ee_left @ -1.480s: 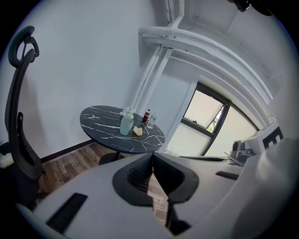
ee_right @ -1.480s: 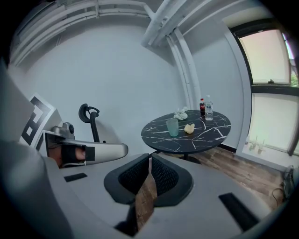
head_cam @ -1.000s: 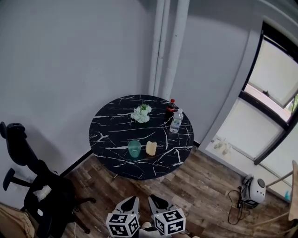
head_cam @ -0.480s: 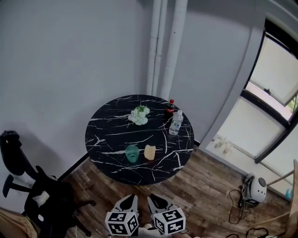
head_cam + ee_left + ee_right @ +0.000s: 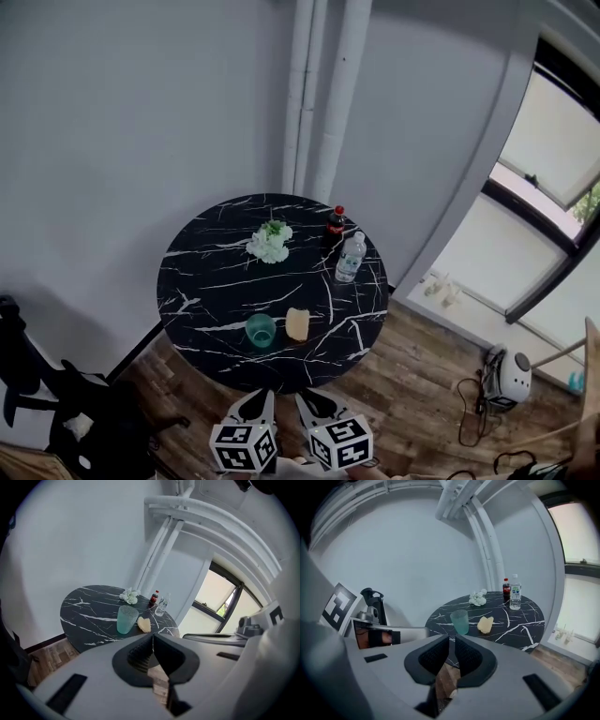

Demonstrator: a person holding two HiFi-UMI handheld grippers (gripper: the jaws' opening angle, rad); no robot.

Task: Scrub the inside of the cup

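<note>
A translucent green cup (image 5: 261,330) stands upright near the front edge of a round black marble table (image 5: 206,281). Just right of it lies a yellow sponge (image 5: 297,323). The cup (image 5: 126,619) and sponge (image 5: 144,624) also show in the left gripper view, and the cup (image 5: 460,621) and sponge (image 5: 485,624) in the right gripper view. Both grippers hang low over the floor, short of the table. My left gripper (image 5: 255,407) is shut and holds nothing. My right gripper (image 5: 314,407) is shut with a thin slit between its jaws, also empty.
At the table's back stand a white flower bunch (image 5: 268,243), a dark cola bottle (image 5: 335,227) and a clear water bottle (image 5: 349,258). A black office chair (image 5: 66,412) stands at the left. A white device with cables (image 5: 507,373) lies on the wood floor at the right, below the window.
The view has shifted: the table now sits lower and further left in the head view, and the chair has slid toward the left edge. Both grippers stay shut, low in frame.
</note>
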